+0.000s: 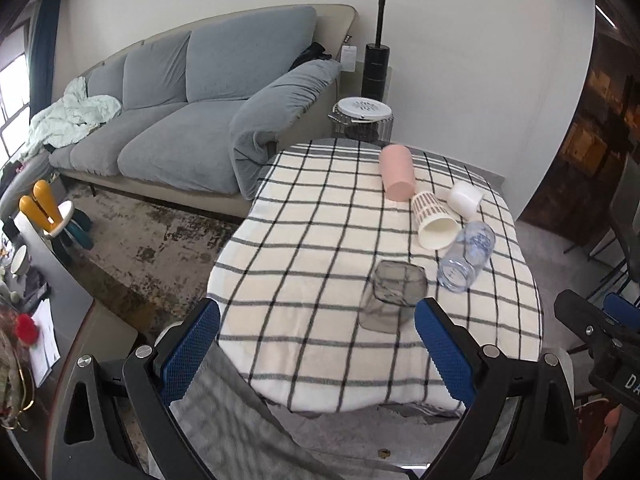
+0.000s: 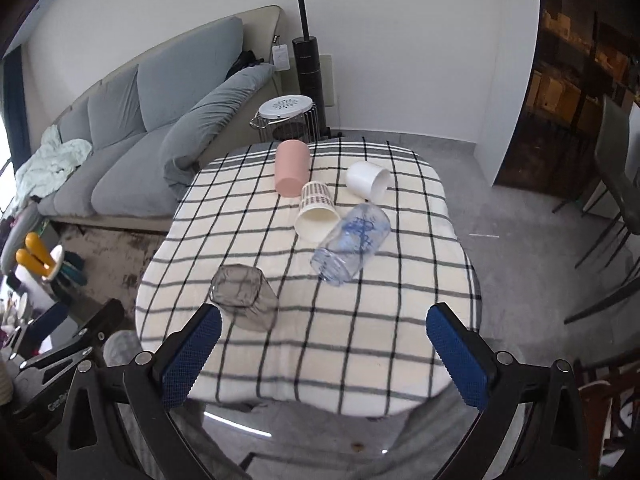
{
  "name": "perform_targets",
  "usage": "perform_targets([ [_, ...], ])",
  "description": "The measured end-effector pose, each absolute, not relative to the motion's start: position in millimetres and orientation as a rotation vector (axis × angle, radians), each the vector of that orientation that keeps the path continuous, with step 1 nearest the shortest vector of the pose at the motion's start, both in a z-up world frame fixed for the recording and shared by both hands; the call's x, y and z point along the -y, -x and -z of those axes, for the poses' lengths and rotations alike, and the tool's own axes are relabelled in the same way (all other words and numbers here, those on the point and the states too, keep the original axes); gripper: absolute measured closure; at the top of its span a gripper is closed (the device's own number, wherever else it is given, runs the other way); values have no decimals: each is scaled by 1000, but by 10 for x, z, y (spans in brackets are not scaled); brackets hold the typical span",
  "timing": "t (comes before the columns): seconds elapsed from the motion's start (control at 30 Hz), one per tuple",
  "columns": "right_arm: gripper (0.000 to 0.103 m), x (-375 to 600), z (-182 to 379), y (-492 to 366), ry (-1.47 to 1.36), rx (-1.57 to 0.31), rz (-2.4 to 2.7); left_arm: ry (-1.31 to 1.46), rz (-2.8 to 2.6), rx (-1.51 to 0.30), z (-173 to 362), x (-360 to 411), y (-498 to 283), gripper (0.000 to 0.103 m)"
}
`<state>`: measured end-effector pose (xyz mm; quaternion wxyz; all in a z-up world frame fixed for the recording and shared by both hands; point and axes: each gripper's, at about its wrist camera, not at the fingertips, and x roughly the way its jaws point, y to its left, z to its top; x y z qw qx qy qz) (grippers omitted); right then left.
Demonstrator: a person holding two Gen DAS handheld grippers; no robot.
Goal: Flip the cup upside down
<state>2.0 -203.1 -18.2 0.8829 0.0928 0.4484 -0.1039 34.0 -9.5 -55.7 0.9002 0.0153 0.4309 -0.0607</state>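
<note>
Blue pads of our left claw frame the left wrist view, spread wide and released, gripping nothing. Just ahead of them, close to the right pad, stands the smoky grey glass on the checked cloth of the desk, upright with its mouth up, so its long axis runs vertical. We judge this the cup to turn over, and the left claw the nearer one. Beyond the grey glass we count four more cups: a clear printed glass, a dotted paper cup and a white cup, all lying on their sides, and a pink cup farthest off.

From the right wrist view, our right claw is likewise spread and holding nothing. The grey glass stands ahead and to the left, just beyond the left pad, outside the gap. Past it the same four cups appear: clear glass, paper cup, white cup, pink cup. That makes five cups, two claws.
</note>
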Motion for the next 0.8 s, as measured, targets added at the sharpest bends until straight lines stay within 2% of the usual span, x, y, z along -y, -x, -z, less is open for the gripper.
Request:
perform_targets([
  [0.8,0,2241,129,224,-235,-933,219,-68,144,-906,450,266,-152,3],
])
